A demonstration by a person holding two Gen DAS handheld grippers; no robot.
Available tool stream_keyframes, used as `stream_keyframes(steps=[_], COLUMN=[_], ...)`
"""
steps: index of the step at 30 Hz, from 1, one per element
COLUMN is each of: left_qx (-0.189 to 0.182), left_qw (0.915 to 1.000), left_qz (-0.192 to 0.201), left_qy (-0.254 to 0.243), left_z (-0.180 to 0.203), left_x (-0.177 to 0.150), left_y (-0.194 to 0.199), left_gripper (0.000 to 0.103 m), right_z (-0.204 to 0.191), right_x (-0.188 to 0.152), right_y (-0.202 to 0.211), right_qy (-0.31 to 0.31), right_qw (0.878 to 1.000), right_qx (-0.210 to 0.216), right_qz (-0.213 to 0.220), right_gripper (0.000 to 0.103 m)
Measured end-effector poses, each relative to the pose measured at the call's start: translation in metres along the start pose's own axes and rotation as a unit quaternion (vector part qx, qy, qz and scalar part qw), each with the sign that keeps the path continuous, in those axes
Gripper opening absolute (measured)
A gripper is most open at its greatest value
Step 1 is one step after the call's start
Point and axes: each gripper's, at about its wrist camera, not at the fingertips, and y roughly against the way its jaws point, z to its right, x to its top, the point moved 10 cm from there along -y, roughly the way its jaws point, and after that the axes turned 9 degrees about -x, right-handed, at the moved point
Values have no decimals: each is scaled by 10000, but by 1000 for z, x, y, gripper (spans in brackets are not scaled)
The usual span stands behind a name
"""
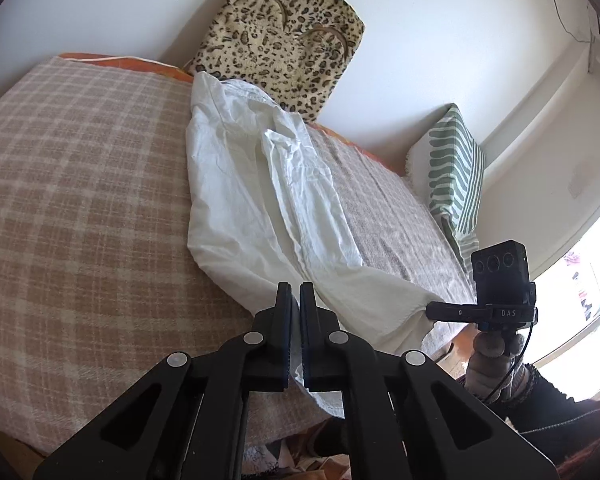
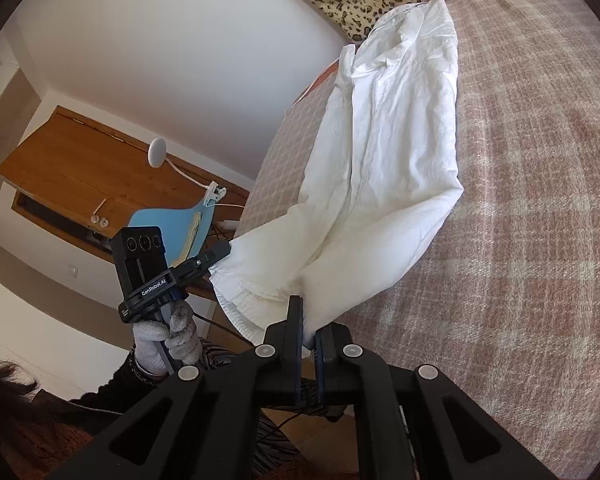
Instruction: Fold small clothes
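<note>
You have each hand-held gripper, left (image 1: 296,296) and right (image 2: 309,322), pinching the shirt (image 1: 260,184) hem at the bed (image 1: 80,184) edge, ready to fold.

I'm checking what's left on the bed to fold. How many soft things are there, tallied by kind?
White garment: 1, pinched at its near end by both the left gripper and right gripper
Leopard-print cushion: 1
Green striped cushion: 1
Total: 3

Bare blanket (image 1: 80,184) left; leopard cushion (image 1: 284,32) blocks far end.
</note>
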Motion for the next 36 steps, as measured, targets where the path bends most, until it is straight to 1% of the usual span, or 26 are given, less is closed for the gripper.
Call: stream_keyframes(steps=[6, 7, 9, 11, 12, 13, 15, 17, 20, 23, 26, 27, 29, 31, 32, 34, 36], left_qx=[96, 72, 24, 175, 265, 331, 381, 231, 14, -320, -615, -672, -694, -737, -727, -681, -730], left_qw=[9991, 9992, 9998, 9998, 9995, 9988, 9957, 9908, 9819, 9711, 9628, 9612, 9593, 9584, 9593, 9631, 9657], left_qz=[396, 380, 211, 12, -115, -246, -424, -473, -480, -418, -493, -533, -622, -616, -627, -513, -422], left_qy=[-102, -85, 62, 76, 120, 260, 735, 1251, 1830, 2330, 2584, 2621, 2667, 2686, 2654, 2554, 2455], left_z=[-7, -9, -17, -23, -27, -33, -45, -53, -59, -57, -49, -47, -44, -42, -42, -43, -42], left_x=[47, 52, 51, 39, 32, 23, 7, -7, -25, -34, -40, -43, -48, -51, -52, -50, -46], left_y=[-3, -5, -8, -8, -8, -8, -6, -2, 1, -1, -7, -9, -14, -17, -18, -17, -14], left_gripper=[1, 1, 1, 1, 4, 6, 26, 27, 33, 34, 34, 34, 34, 33, 30, 16, 11], right_z=[-13, -16, -18, -18, -18, -17, -14, -10, -7, -8, -8, -7, -6, -5, -5, -4, -3], right_x=[42, 50, 60, 63, 63, 62, 60, 56, 53, 52, 49, 48, 46, 45, 45, 45, 44], right_y=[1, -1, -3, -4, -3, -2, -2, -1, -1, -1, -3, -3, -4, -3, -3, -3, -2], right_qy=[94, 112, 191, 221, 229, 240, 190, 133, 118, 176, 185, 190, 174, 146, 135, 114, 124], right_qw=[9995, 9994, 9991, 9990, 9991, 9991, 9992, 9994, 9995, 9993, 9993, 9993, 9993, 9993, 9993, 9993, 9992], right_qx=[-47, -75, -163, -155, -137, -127, -97, -108, -135, -208, -225, -248, -263, -271, -266, -275, -291], right_qz=[296, 328, 355, 343, 333, 332, 324, 295, 268, 270, 234, 229, 222, 228, 229, 232, 227], right_gripper=[2, 2, 2, 2, 2, 2, 2, 2, 2, 2, 2, 2, 2, 2, 2, 2, 2])
